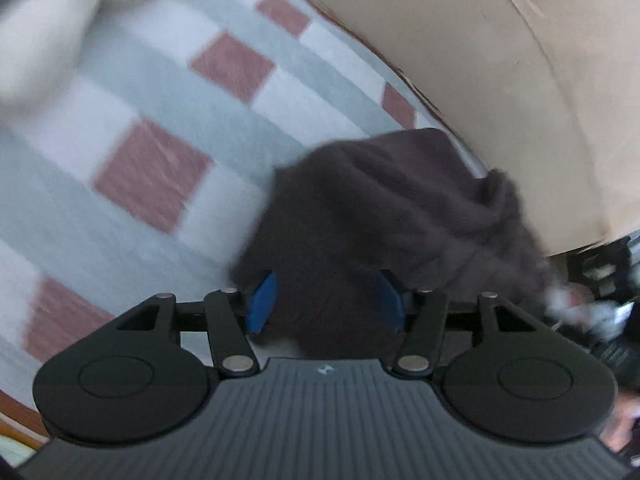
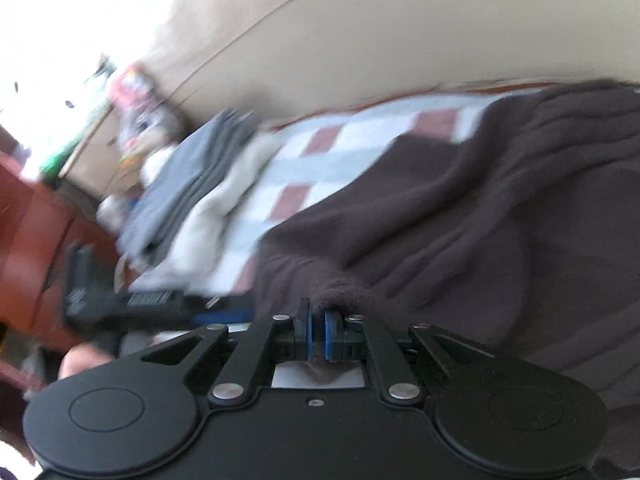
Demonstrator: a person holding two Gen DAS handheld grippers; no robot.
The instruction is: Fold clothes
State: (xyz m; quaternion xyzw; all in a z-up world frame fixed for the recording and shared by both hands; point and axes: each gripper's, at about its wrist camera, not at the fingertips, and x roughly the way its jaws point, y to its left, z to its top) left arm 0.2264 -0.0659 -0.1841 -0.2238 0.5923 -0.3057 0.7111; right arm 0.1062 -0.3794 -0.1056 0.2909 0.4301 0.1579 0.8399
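With the right tool [image 2: 318, 330] clenched on the dark brown garment [image 2: 460, 216] and the left tool [image 1: 326, 300] spread around it, tension should be kept even above the checked bed [image 1: 160, 92].

blur: both views smeared | hidden: left hand-held gripper [image 1: 326, 300] fingertips under dark garment [image 1: 380, 208]

A matt, fuzzy dark brown fleece garment [image 2: 480, 216] lies on a soft woven checked blanket [image 1: 160, 128].
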